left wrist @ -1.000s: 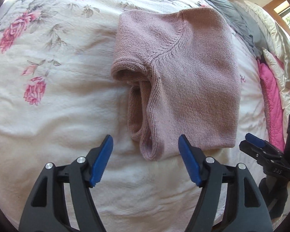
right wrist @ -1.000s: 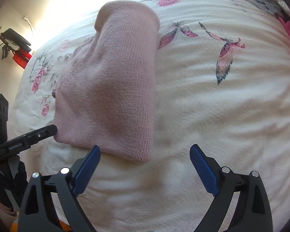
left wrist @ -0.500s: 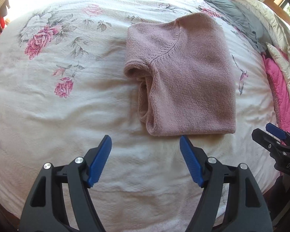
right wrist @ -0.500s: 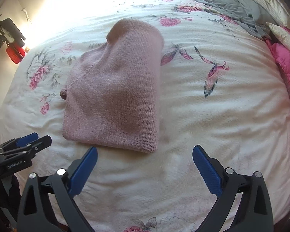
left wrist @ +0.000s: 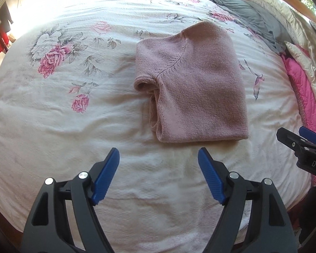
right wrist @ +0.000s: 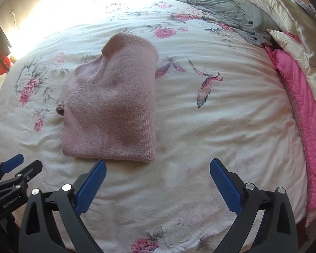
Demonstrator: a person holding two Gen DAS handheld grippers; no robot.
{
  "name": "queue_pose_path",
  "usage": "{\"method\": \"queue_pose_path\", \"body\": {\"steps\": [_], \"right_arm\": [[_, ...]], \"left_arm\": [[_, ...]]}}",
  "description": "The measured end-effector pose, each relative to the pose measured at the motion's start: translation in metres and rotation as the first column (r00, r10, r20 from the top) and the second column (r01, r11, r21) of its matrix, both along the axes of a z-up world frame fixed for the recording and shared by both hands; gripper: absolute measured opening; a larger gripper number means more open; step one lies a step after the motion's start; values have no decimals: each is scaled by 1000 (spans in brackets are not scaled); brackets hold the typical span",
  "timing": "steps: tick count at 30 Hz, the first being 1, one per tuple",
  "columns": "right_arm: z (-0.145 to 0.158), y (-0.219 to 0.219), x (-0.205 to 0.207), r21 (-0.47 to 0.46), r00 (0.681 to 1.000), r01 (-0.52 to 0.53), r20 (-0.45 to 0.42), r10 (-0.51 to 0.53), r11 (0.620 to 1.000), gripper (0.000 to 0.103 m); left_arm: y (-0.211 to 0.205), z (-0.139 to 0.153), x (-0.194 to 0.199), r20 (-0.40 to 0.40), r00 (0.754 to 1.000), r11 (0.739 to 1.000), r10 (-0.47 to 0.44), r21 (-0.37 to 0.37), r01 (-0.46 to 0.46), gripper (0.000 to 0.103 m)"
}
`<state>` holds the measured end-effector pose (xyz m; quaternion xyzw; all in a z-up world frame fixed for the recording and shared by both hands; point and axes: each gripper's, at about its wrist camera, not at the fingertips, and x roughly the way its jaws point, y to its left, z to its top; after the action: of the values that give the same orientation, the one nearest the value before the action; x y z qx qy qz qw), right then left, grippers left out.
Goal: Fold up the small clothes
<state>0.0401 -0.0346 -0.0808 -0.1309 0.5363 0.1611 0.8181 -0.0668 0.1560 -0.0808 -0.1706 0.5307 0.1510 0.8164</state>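
We see one pink knit sweater folded into a compact rectangle, lying flat on the floral bedspread near the bed's middle. Raglan seam faces up. Sleeve cuff opening and layered folded edges show on its left side; near edge is straight and even. In the right wrist view it lies left of centre, nothing touching it.

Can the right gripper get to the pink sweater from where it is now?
Probably yes. The right gripper is open, and the sweater lies just ahead and slightly left on the bedspread, with nothing between them.
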Motion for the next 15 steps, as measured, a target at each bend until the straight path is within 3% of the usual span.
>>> {"method": "queue_pose_path", "body": {"steps": [15], "right_arm": [[1,3,-3,-20,1000,-8,17,8,1000,99]], "left_arm": [[-2,-8,-1,-32,999,1000,7,28,-6,78]]}}
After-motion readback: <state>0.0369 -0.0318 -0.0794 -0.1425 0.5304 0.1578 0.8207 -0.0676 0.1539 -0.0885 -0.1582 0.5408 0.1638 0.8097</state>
